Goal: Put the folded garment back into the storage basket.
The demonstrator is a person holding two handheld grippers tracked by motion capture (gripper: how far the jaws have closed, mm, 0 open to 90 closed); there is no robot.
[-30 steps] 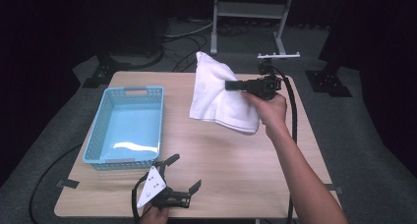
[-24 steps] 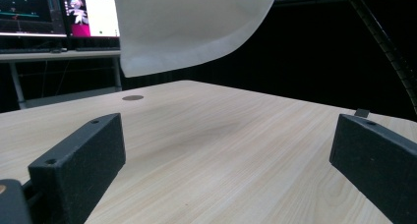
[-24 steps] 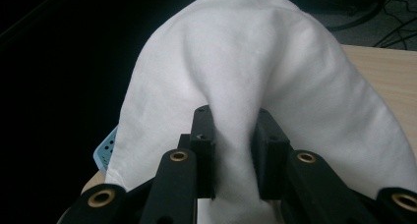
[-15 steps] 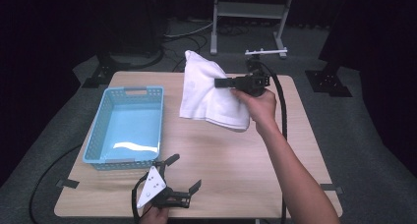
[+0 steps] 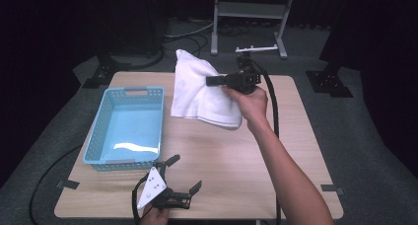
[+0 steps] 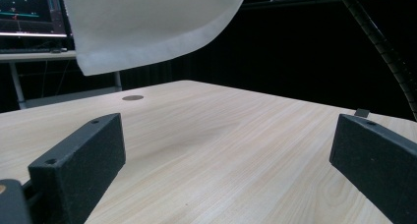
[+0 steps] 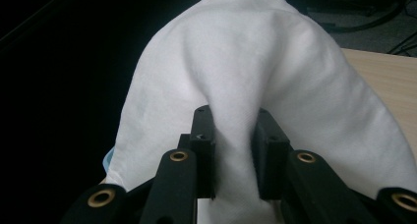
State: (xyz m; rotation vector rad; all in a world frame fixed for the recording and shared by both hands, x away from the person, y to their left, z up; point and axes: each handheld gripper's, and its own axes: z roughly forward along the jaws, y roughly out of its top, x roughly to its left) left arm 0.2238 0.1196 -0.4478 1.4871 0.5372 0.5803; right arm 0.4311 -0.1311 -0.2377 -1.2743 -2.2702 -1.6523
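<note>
Hanging clear of table: towel in right claw.

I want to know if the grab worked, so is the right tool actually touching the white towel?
Touching. In the right gripper view the right tool has its jaws pinched on a fold of the white towel, cloth pressed against both pads.

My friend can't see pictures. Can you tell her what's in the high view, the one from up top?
A person's right gripper pinches a white towel and holds it up over a wooden table, beside a blue basket with nothing in it. The left gripper sits near the table's front edge with its jaws open.
</note>
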